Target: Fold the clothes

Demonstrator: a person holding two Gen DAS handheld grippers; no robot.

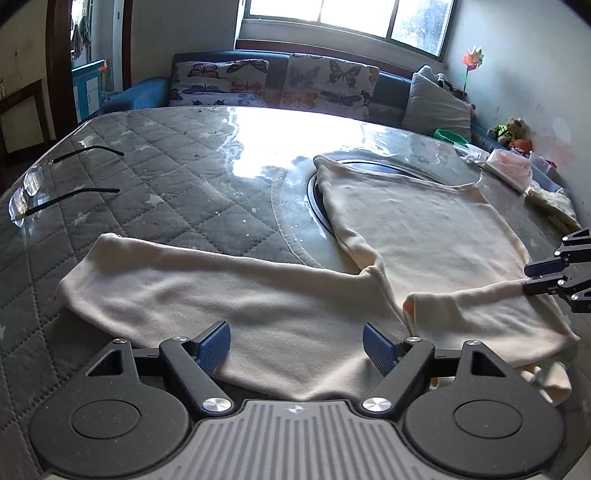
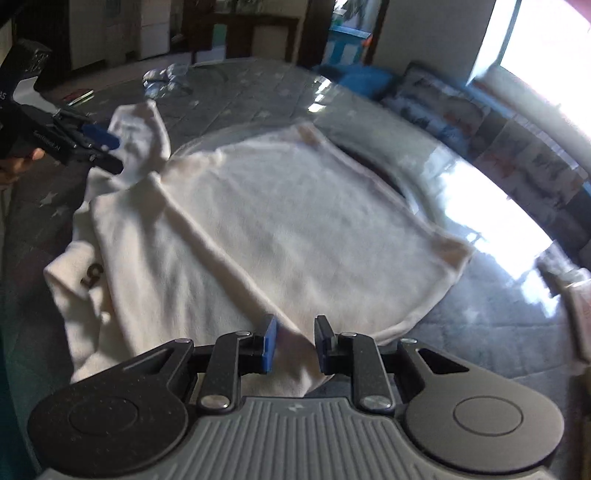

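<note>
Spectacles [image 1: 27,192] appear only in the left view; cream long-sleeved top [image 2: 280,229] covers a quilted grey glass-topped table [image 1: 166,184]. Left gripper [image 1: 297,347] gapes empty; right gripper [image 2: 294,345], slightly parted, straddles the cloth.

**Sunlit room around a glass-topped table**

A wide window [image 1: 347,18] in the far wall throws hard glare across the table [image 1: 155,173], whose glass top covers a grey quilted cloth. Along the table's far edge runs a dark blue sofa [image 1: 147,92] with butterfly-print cushions [image 1: 221,83] and a grey pillow [image 1: 436,107]. The right wall [image 1: 517,74] is pale and scuffed. A wooden doorway [image 1: 61,55] opens at the far left corner.
</note>
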